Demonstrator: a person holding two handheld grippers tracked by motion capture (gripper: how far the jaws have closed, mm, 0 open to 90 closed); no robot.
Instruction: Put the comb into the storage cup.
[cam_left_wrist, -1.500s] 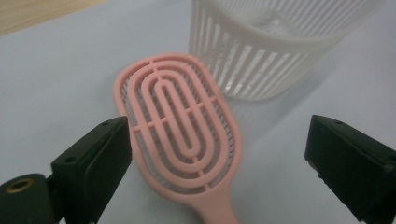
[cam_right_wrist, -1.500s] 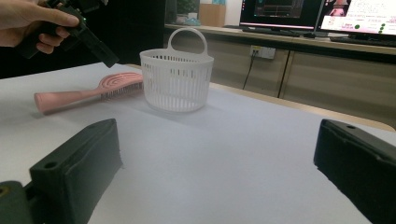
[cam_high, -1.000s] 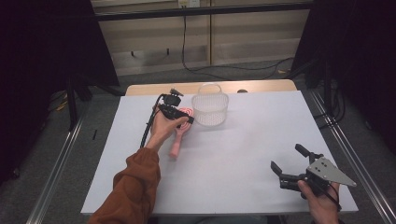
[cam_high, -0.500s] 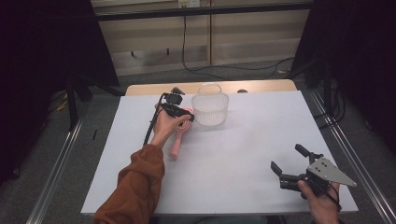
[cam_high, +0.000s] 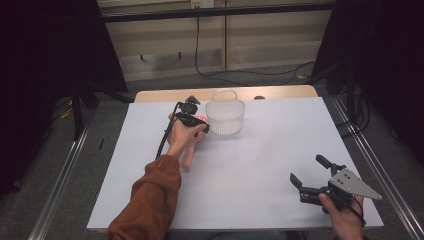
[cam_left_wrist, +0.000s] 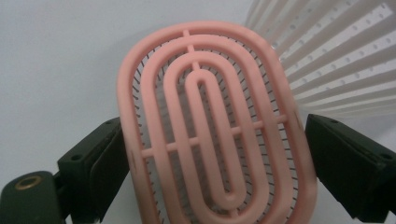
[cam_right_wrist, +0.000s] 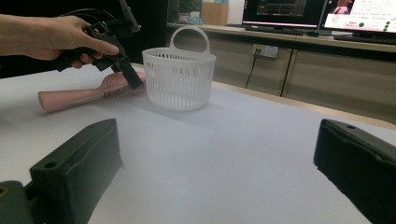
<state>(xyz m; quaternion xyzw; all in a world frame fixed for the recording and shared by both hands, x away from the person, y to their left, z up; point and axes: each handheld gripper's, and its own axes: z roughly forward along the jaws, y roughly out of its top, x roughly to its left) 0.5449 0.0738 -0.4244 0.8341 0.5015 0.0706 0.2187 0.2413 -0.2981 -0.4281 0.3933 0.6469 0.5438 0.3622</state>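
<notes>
Lying flat, pink hairbrush, oval slotted head, left gripper astride

Pink hairbrush handle beyond the bottom edge; head under left gripper

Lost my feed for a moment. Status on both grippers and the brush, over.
Left gripper open, jaws astride pink hairbrush head. Brush flat on table, beside white basket. Right gripper open, idle.
</notes>
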